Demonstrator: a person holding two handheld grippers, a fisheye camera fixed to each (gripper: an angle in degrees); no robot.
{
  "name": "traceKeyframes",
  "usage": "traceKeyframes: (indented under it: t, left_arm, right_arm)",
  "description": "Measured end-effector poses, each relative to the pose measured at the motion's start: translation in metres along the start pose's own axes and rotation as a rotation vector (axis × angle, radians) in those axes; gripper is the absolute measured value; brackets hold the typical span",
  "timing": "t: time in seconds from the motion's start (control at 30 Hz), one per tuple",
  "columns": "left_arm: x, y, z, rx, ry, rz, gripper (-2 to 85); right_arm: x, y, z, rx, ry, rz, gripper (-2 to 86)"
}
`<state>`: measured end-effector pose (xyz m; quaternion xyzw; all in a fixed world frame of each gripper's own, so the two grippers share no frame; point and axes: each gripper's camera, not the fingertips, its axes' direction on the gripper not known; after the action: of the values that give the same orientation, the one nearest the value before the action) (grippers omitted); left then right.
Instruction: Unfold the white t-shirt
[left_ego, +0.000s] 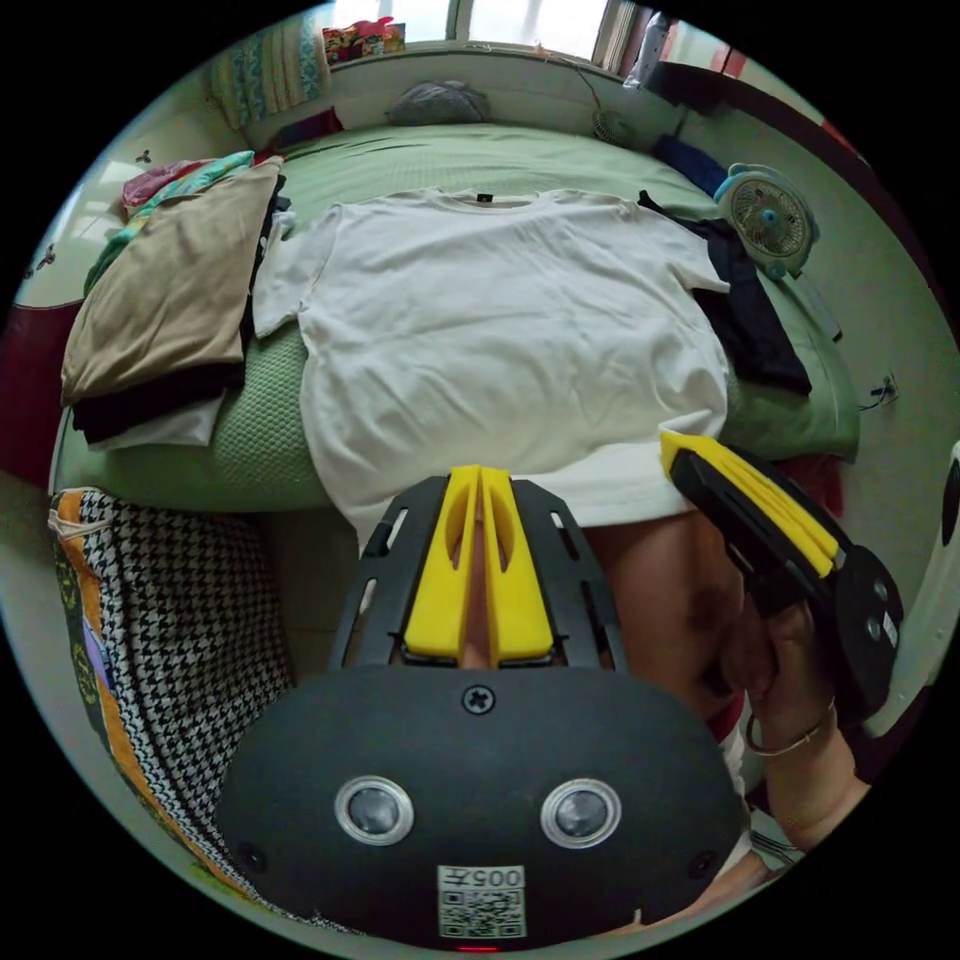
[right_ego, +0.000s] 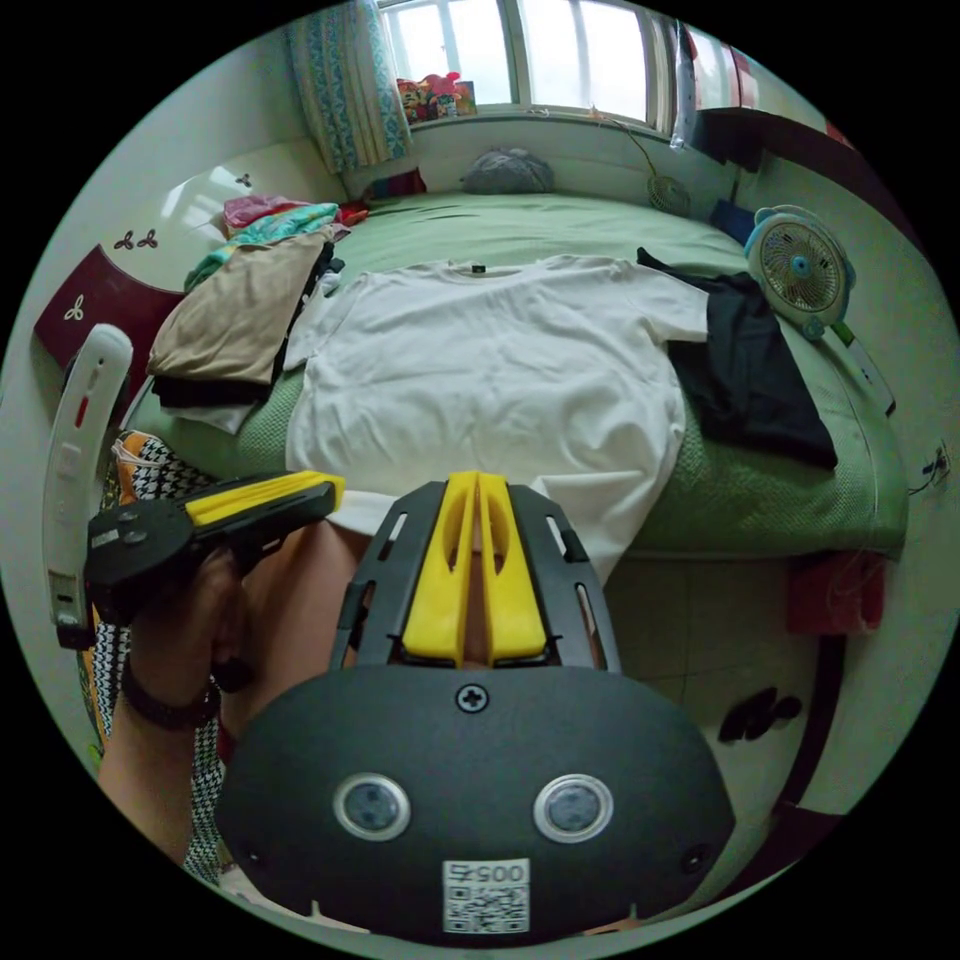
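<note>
- Both grippers are hanging empty before the bed's edge: left gripper (left_ego: 478, 480) and right gripper (right_ego: 476, 485), jaws pressed together on nothing.
- White t-shirt (left_ego: 500, 340) is lying spread flat on the green bed (left_ego: 470, 155), hem drooping over the edge.
- Folded clothes pile (left_ego: 170, 300) is sitting beside one sleeve, dark garment (left_ego: 750, 310) by the other, small fan (left_ego: 770, 220) beyond.

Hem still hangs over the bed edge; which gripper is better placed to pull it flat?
Marginally the right gripper: its shut tip sits at the white t-shirt's hanging hem. The left gripper, also shut, hovers just short of it.
</note>
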<state>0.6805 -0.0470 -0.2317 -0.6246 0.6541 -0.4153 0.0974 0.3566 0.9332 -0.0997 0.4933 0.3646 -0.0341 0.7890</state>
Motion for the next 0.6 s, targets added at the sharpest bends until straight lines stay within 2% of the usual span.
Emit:
traceKeyframes:
  t: [0.6]
  left_arm:
    - [-0.007,-0.011,-0.001,-0.003,0.02,-0.014,-0.6]
  right_arm:
    - [0.009,-0.006,0.002,0.0,0.014,-0.001,-0.9]
